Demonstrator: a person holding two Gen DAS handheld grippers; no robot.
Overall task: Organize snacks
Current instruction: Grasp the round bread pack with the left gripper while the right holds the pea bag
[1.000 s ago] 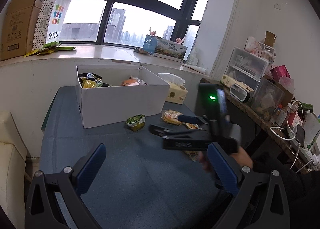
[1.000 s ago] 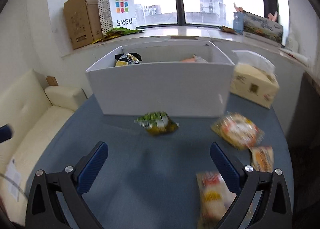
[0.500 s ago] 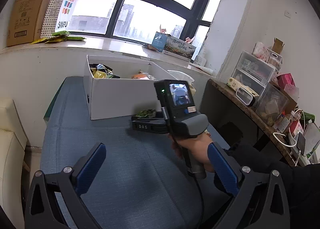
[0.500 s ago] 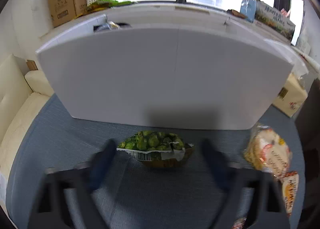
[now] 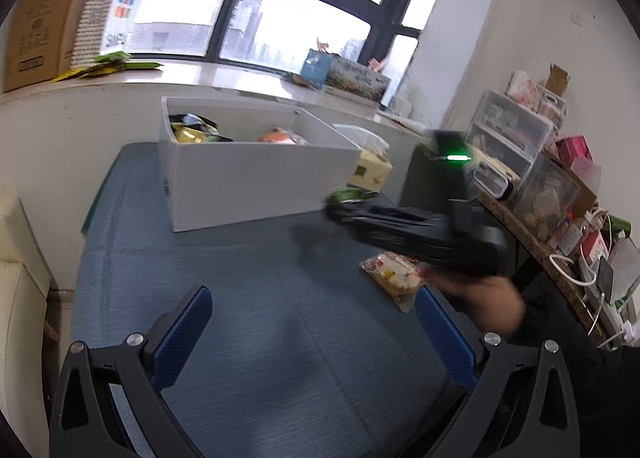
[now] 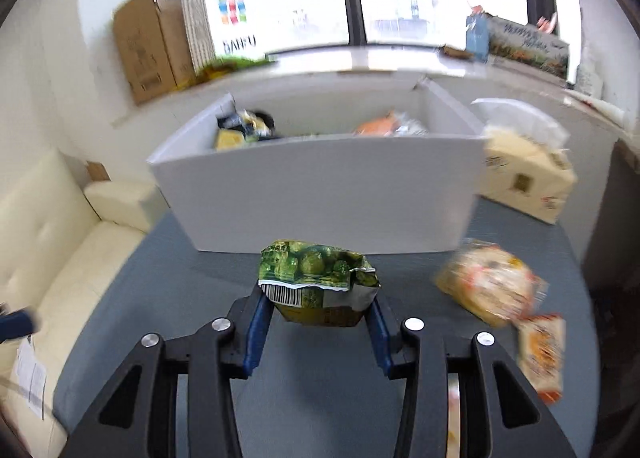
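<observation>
My right gripper [image 6: 318, 318] is shut on a green snack packet [image 6: 318, 282] and holds it above the blue table, in front of the white box [image 6: 320, 197]. The box holds several snacks. In the left wrist view the right gripper [image 5: 340, 209] carries the green packet [image 5: 350, 193] near the box's [image 5: 256, 181] right front corner. My left gripper [image 5: 312, 334] is open and empty, low over the table's near part. Loose snack packets lie on the table: an orange-white one [image 6: 488, 286], a smaller one [image 6: 542, 354], and one in the left wrist view [image 5: 394, 274].
A tissue box [image 6: 524, 173] stands right of the white box. A cream sofa [image 6: 48, 270] is to the left. The windowsill carries cardboard boxes [image 6: 148, 45] and a paper bag. Shelves with plastic drawers [image 5: 508, 133] line the right wall.
My right gripper has closed on the green packet and lifted it off the table, then drawn back from the box front. The left gripper stays open and has shifted slightly.
</observation>
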